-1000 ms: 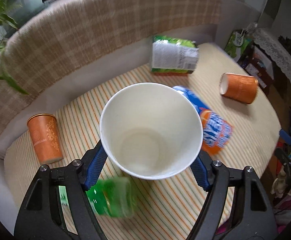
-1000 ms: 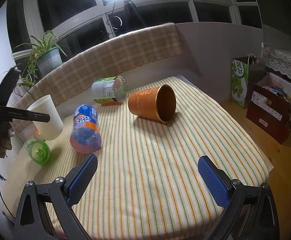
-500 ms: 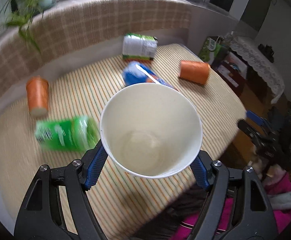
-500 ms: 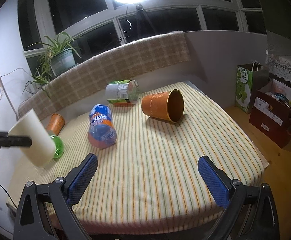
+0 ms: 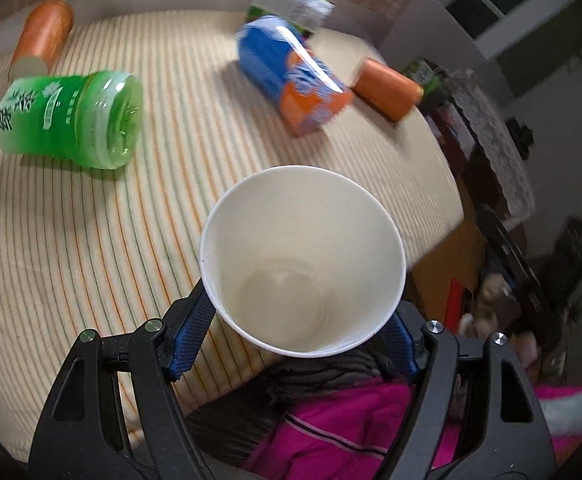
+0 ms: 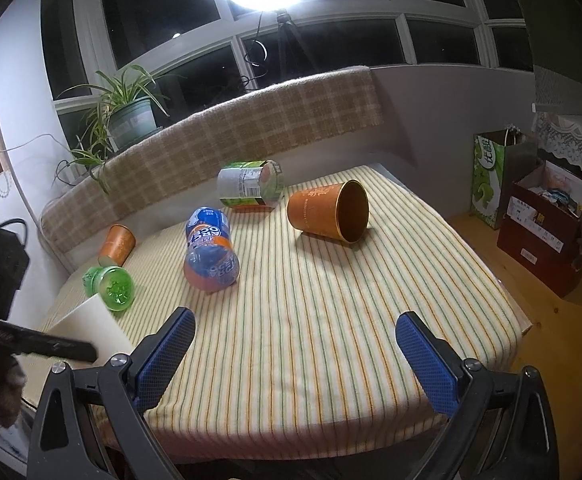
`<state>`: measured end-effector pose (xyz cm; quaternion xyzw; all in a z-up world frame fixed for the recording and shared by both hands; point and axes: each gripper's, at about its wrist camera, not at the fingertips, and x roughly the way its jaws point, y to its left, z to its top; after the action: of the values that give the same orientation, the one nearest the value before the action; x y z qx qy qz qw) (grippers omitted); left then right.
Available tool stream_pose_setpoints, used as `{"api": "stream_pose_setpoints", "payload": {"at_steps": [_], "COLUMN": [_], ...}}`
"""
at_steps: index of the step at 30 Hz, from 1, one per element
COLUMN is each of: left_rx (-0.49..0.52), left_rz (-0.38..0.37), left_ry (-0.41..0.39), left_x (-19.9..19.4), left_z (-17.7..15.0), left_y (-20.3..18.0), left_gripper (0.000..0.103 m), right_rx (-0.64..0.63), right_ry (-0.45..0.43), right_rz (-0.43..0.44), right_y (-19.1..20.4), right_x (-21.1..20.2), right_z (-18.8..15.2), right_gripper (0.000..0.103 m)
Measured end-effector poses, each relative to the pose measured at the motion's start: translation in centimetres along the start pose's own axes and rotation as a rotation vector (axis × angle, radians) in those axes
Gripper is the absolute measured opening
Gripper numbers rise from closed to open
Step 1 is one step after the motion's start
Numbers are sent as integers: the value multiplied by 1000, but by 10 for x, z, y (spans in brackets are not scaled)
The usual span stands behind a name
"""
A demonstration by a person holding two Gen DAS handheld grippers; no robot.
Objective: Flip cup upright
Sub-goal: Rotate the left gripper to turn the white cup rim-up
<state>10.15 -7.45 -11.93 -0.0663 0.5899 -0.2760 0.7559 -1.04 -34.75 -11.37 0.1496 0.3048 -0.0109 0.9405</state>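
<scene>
My left gripper is shut on a white paper cup, its open mouth facing the camera, held above the near edge of the striped table. In the right wrist view the same cup is at the lower left, held by the left gripper over the table's near left corner. My right gripper is open and empty above the table's front edge. An orange cup lies on its side at the far right, also in the left wrist view.
A green bottle, a blue-orange bottle and a green-labelled can lie on the table. A second orange cup stands mouth down at the far left. A plaid backrest rims the back. Boxes stand on the floor at right.
My left gripper has carried the white cup back and down toward the table's near left edge, turning the view rightward. The right gripper has lifted slightly and stays open.
</scene>
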Motion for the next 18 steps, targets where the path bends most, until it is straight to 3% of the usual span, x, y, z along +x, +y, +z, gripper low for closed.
{"api": "stream_pose_setpoints", "payload": {"at_steps": [9,18], "left_rx": [-92,-143], "left_rz": [-10,-22], "left_ry": [-92,-123], "left_x": [20,26], "left_z": [37,44], "left_y": [23,37], "left_gripper": [77,77], "right_rx": [3,-9], "right_ry": [19,60], "right_rz": [-6,29], "right_y": [-1,6], "right_x": [3,13], "right_z": [-2,1], "right_gripper": [102,102]}}
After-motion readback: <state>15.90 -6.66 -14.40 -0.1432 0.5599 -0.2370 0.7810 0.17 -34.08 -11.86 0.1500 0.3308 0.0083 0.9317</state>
